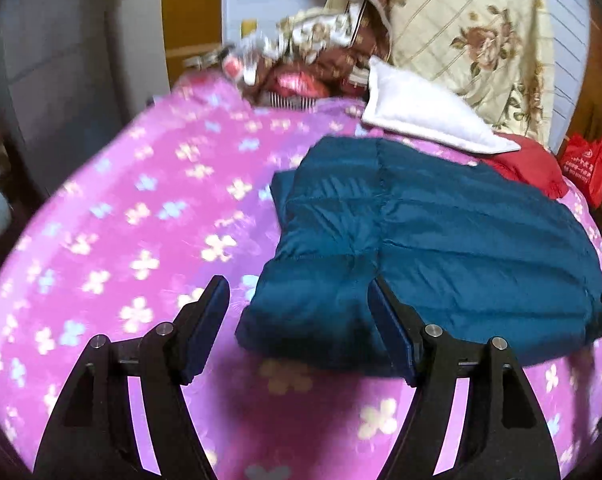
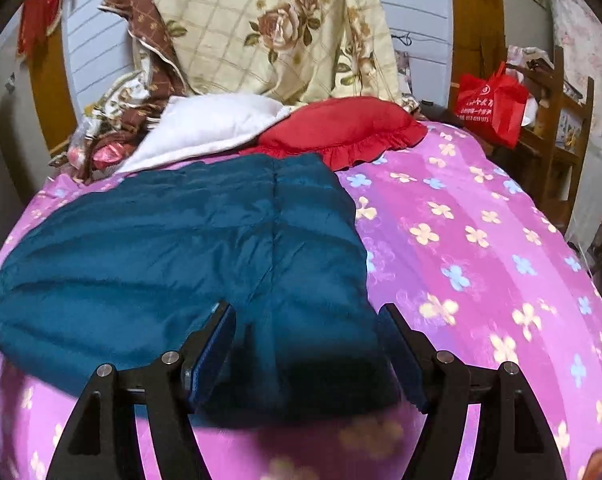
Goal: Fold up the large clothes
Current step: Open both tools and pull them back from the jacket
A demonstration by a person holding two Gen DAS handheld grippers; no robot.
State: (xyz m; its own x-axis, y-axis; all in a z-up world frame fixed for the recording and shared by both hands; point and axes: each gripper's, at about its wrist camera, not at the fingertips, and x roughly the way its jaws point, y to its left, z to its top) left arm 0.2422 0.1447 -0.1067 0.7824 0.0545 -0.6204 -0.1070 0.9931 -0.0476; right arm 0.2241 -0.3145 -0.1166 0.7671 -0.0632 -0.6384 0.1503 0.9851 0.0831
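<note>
A teal quilted jacket (image 1: 433,232) lies folded flat on the pink flowered bedspread (image 1: 133,216); it also shows in the right wrist view (image 2: 173,240). My left gripper (image 1: 299,292) is open and empty, hovering over the jacket's near left corner, its right finger above the fabric. My right gripper (image 2: 307,316) is open and empty, hovering over the jacket's near right corner, both fingers straddling the fabric edge.
A white pillow (image 2: 205,128) and a red frilled cushion (image 2: 341,128) lie behind the jacket. A cream rose-print quilt (image 2: 277,24) is piled against the headboard. A red bag (image 2: 489,104) sits on a wooden shelf at the right of the bed.
</note>
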